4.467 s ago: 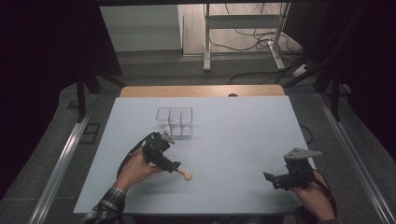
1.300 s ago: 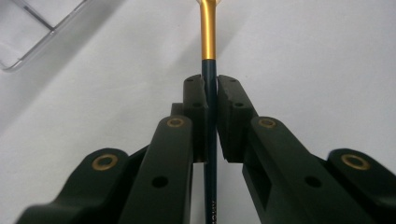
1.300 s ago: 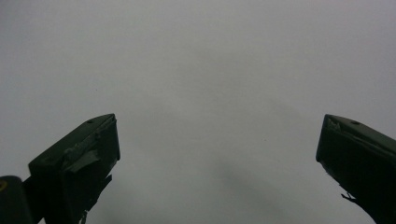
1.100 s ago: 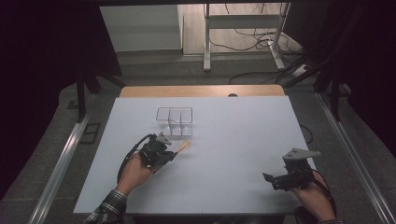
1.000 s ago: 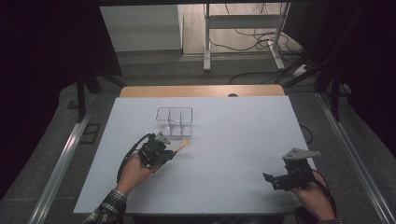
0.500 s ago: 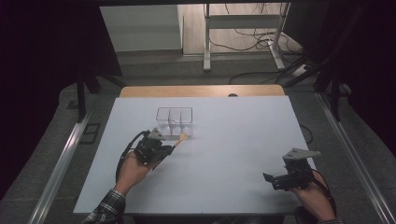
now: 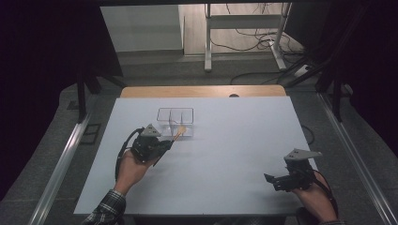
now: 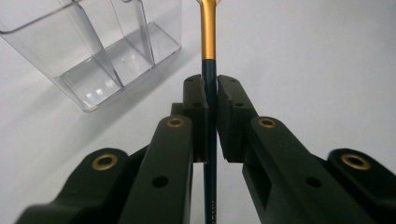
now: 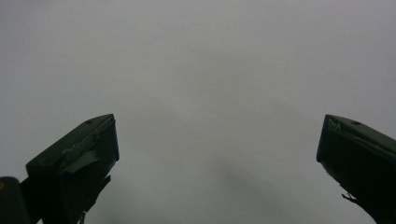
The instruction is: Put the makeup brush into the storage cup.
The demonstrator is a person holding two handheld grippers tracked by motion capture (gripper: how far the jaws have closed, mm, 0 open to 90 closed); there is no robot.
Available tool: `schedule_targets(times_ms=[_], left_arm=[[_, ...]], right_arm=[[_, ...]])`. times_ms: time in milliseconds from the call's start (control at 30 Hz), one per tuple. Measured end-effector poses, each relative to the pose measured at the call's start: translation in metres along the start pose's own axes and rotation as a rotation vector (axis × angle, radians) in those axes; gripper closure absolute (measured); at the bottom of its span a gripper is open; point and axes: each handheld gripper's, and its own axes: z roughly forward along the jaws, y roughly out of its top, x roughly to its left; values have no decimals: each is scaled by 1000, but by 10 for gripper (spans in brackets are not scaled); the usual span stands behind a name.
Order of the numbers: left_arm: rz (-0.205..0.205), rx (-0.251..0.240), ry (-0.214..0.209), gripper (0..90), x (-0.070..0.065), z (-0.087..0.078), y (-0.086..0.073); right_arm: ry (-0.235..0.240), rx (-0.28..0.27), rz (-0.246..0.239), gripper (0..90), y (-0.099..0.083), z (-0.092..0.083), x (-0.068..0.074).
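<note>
Your left gripper (image 8: 211, 93) has its fingers (image 8: 195, 100) clamped on a thin dark-handled brush (image 8: 208, 42); the handle runs straight down the slot between them, and its gold collar begins just past the fingertips. In the high view the brush (image 7: 179, 132) reaches up and right from the left gripper (image 7: 159, 146), its pale tip over the near wall of the clear divided holder (image 7: 175, 121). From the left gripper view, that clear divided holder (image 8: 100, 44) stands ahead and left of the fingers, apart from them, compartments open upward.

Room: bare white surface (image 8: 322, 60) lies ahead and right of the left fingers. Behind them the surface runs back to your forearm at the near edge.

Your right gripper (image 7: 278, 180) sits well apart, close to the near right corner of the surface (image 7: 234, 140). Its fingers (image 9: 77, 158) stand wide apart, gripping nothing, over plain white surface. Open room stretches ahead of them; the right edge is near.
</note>
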Motion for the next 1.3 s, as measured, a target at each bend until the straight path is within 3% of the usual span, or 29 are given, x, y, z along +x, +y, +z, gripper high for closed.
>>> schedule_targets(times_ms=[500, 1300], left_arm=[[-68, -113, -5, 830, 6, -9, 2], [-114, -203, 1, 830, 17, -5, 19]], right_arm=[[-2, 0, 2, 0, 0, 0, 0], [-5, -13, 16, 0, 0, -2, -1]])
